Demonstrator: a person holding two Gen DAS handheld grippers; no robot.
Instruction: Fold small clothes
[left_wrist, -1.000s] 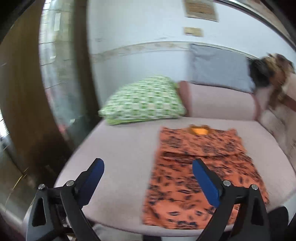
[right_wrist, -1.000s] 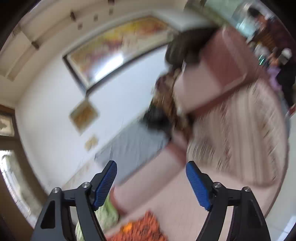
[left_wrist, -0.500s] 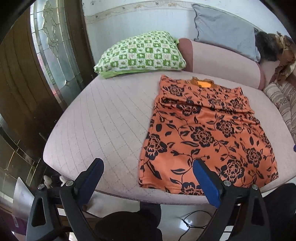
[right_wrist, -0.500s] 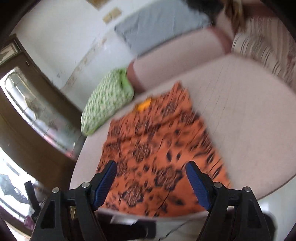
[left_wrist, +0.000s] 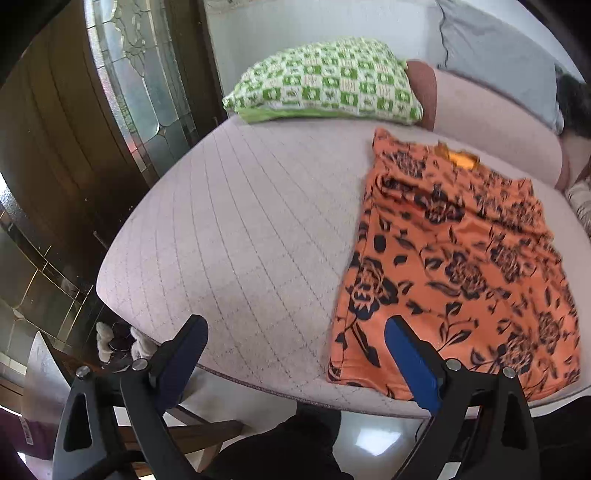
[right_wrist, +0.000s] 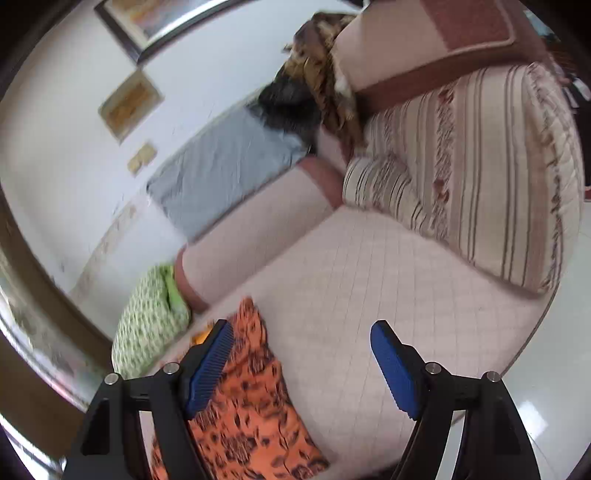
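An orange garment with a black flower print (left_wrist: 454, 258) lies flat on the pink quilted sofa seat (left_wrist: 240, 229), neckline at the far side, hem at the near edge. My left gripper (left_wrist: 295, 354) is open and empty, above the seat's near edge, just left of the garment's near left corner. In the right wrist view the garment (right_wrist: 251, 398) shows at lower left. My right gripper (right_wrist: 303, 365) is open and empty, above the garment's right edge and the bare seat (right_wrist: 369, 295).
A green checked pillow (left_wrist: 325, 88) and a grey cushion (left_wrist: 495, 59) lie at the back. A striped cushion (right_wrist: 476, 173) and a pile of dark clothes (right_wrist: 314, 88) sit at the right. A glass-panelled wooden door (left_wrist: 122, 92) stands left. Tiled floor lies below the seat edge.
The left gripper has come closer to the seat and shifted left. The right gripper swung down over the garment, then back up and right. Both stayed open.
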